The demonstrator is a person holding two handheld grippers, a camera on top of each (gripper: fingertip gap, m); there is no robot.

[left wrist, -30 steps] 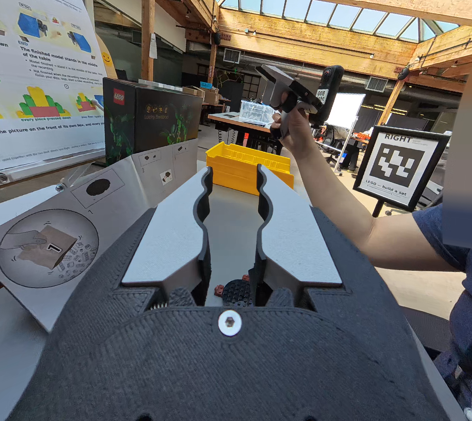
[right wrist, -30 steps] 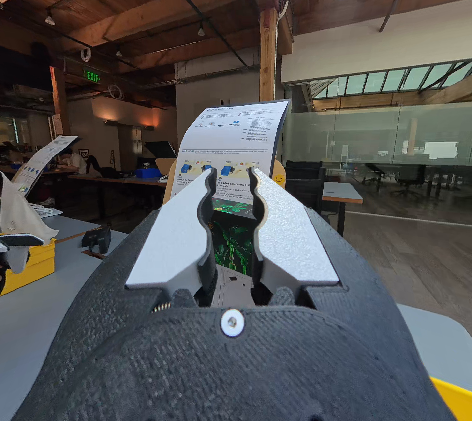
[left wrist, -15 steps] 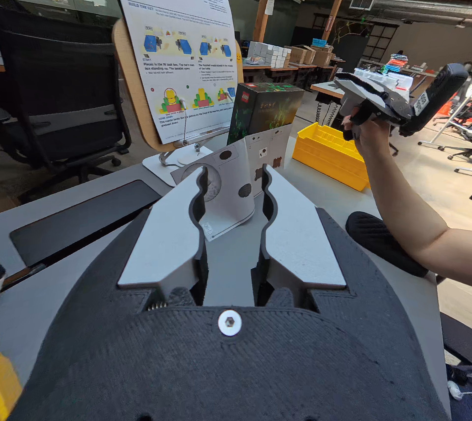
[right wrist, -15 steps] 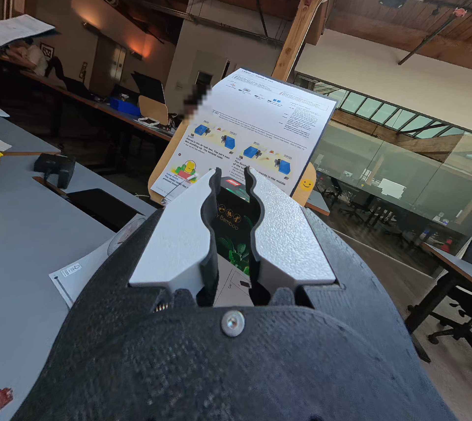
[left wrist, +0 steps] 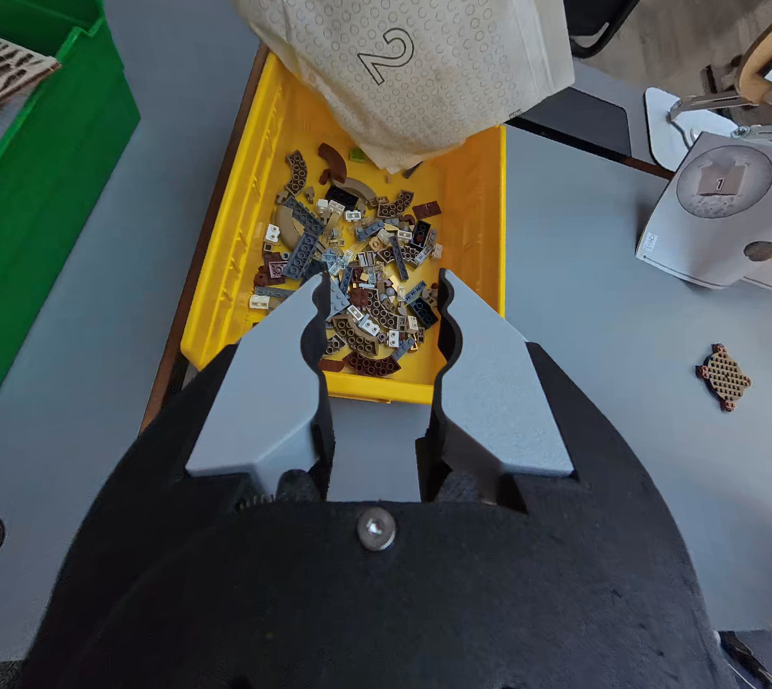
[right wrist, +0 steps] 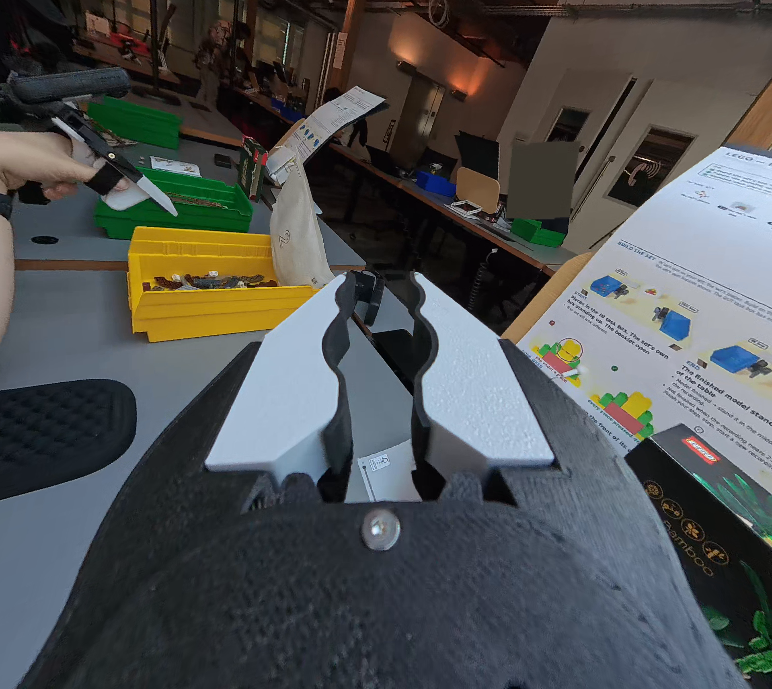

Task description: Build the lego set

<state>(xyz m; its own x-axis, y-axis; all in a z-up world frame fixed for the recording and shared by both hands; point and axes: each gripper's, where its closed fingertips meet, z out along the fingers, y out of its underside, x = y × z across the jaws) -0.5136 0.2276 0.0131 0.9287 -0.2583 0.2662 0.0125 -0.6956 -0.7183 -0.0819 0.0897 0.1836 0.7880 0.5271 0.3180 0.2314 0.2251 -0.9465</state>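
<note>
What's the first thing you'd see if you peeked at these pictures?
The bright yellow bin jumps out: it sits on the grey table with a heap of small brown, grey and tan lego pieces inside. A pale paper bag stands in its far end, and the open left gripper hangs right above the heap.

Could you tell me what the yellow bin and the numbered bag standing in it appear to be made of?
The yellow bin looks like moulded plastic: glossy walls with ribbed sides. The numbered bag seems to be matte, off-white paper, creased and stiff enough to stand upright, printed with small rings; a coated lining cannot be ruled out.
</note>
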